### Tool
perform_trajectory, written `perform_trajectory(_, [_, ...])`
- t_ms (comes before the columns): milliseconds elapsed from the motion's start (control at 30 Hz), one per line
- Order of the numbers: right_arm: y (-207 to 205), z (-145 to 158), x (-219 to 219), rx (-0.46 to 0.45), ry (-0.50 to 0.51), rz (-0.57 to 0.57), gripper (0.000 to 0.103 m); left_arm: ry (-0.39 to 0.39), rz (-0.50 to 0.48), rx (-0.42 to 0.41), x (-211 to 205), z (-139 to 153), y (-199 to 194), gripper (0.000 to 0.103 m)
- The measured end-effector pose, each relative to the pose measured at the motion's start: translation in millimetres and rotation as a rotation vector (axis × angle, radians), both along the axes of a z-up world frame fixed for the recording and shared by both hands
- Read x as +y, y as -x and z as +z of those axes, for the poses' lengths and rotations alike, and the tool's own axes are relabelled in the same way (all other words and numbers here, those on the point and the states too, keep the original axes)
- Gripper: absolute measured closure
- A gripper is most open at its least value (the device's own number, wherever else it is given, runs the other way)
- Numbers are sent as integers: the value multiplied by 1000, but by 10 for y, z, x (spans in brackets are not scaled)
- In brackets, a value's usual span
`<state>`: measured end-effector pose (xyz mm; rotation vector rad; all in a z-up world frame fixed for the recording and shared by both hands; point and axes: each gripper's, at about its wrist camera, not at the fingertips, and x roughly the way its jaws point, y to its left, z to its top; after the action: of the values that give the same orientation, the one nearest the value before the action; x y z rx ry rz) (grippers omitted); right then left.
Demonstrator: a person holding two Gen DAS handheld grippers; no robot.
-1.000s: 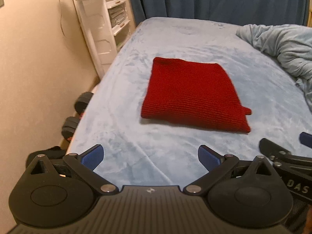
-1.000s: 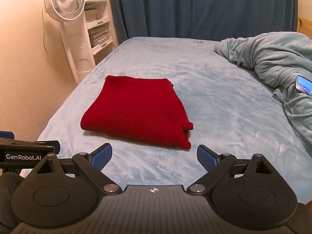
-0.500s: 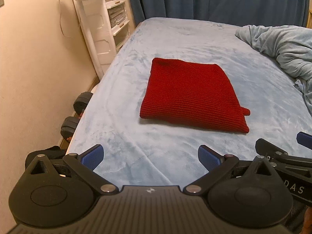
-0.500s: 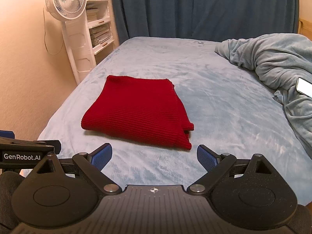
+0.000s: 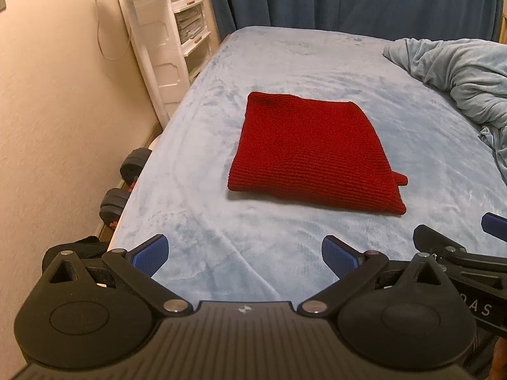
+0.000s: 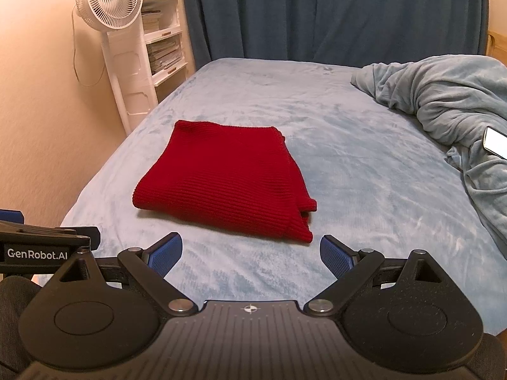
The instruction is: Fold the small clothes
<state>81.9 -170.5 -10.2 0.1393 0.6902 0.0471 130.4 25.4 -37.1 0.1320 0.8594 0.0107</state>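
We see the red rib-knit garment folded to a flat rectangle w/ one corner flap out at its near right, lying mid-bed on the pale blue plush bed cover. It lies ahead of both grippers, apart from them. Left gripper and right gripper: jaws spread wide, empty, blue textured pads.

ribbed red knit garment lies on a plush, fleecy blue bedspread; matt black plastic grippers with textured blue pads.
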Motion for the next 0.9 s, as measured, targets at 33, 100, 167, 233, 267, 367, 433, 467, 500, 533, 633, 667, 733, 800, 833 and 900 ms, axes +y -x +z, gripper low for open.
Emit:
perform_trajectory(33, [-1,0,4,0,0,-1,9,0,0,0,1,0,0,0])
perform_trajectory(100, [-2,1,7,1,0,-1,9,-1,0,0,6,-1,-1,0])
perform_trajectory(167, [-3,2,11,1,0,-2,9,0,0,3,12,-3,-2,0])
perform_trajectory(233, [-3,0,-2,3,1,2,9,1,1,7,20,-10,-6,0])
perform_trajectory(267, [-2,-2,-5,3,2,4,9,1,2,8,26,-15,-7,0])
perform_trajectory(367, [-4,1,4,3,1,2,9,-2,2,7,32,-15,-2,0])
perform_trajectory(433, [-5,2,7,3,1,1,9,-1,2,7,32,-14,-2,0])
perform_trajectory(467, [-3,2,6,3,1,2,9,-1,3,7,38,-13,0,0])
perform_trajectory(500, [-4,2,8,2,1,1,9,-1,3,6,34,-12,-1,0])
perform_trajectory(533, [-5,2,8,3,1,1,9,-2,2,6,35,-11,0,0])
perform_trajectory(633, [-1,-4,-3,3,0,4,9,-2,2,6,35,-11,0,0])
perform_trajectory(667, [-1,-3,-3,3,1,4,9,-2,3,6,33,-10,1,0])
perform_trajectory(733, [-2,-3,-4,3,1,4,9,-2,3,6,33,-10,0,0])
perform_trajectory(800, [-1,-3,-4,3,0,4,9,-2,3,6,33,-10,1,0])
perform_trajectory(833, [-2,-3,-4,3,0,4,9,-2,3,6,33,-11,0,0])
perform_trajectory(900, [-1,-3,-3,3,1,4,9,-2,2,7,35,-12,0,0])
